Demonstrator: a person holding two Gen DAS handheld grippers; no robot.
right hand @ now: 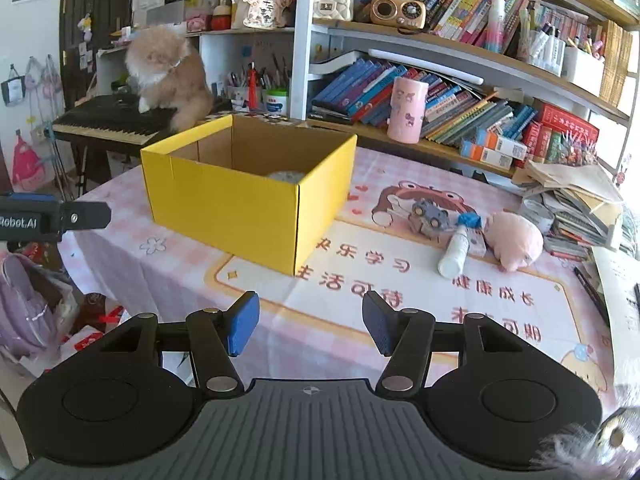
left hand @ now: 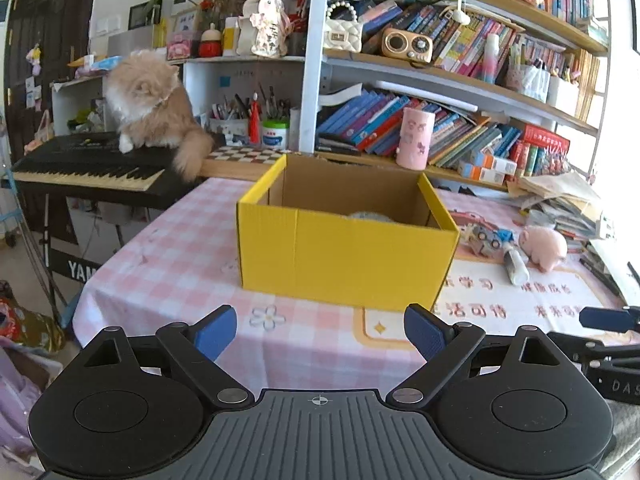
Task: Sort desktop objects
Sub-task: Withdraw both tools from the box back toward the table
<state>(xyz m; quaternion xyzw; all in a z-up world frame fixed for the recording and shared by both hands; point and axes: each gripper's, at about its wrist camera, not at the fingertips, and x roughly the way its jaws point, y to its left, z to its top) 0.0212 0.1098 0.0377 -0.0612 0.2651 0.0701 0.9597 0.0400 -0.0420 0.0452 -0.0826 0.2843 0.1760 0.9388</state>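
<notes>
A yellow cardboard box [left hand: 344, 252] [right hand: 240, 204] stands open on the pink checked tablecloth, with a pale rounded thing [right hand: 286, 177] low inside it. To its right lie a pink plush pig [right hand: 514, 242] [left hand: 544, 246], a white tube [right hand: 454, 254] [left hand: 514, 266] and a small grey toy car [right hand: 430, 216] [left hand: 486, 240]. My left gripper [left hand: 320, 334] hovers in front of the box, open and empty. My right gripper [right hand: 310, 326] is open over the printed mat, short of the toys, with nothing between its pads.
A fluffy cat [left hand: 154, 110] sits on a black keyboard [left hand: 92, 166] at the back left. Bookshelves [left hand: 460, 80] run behind the table; a pink cup [right hand: 406, 110] stands on the lowest shelf. Stacked papers [right hand: 576, 200] crowd the right side. The left gripper's body [right hand: 52, 216] shows at the left edge.
</notes>
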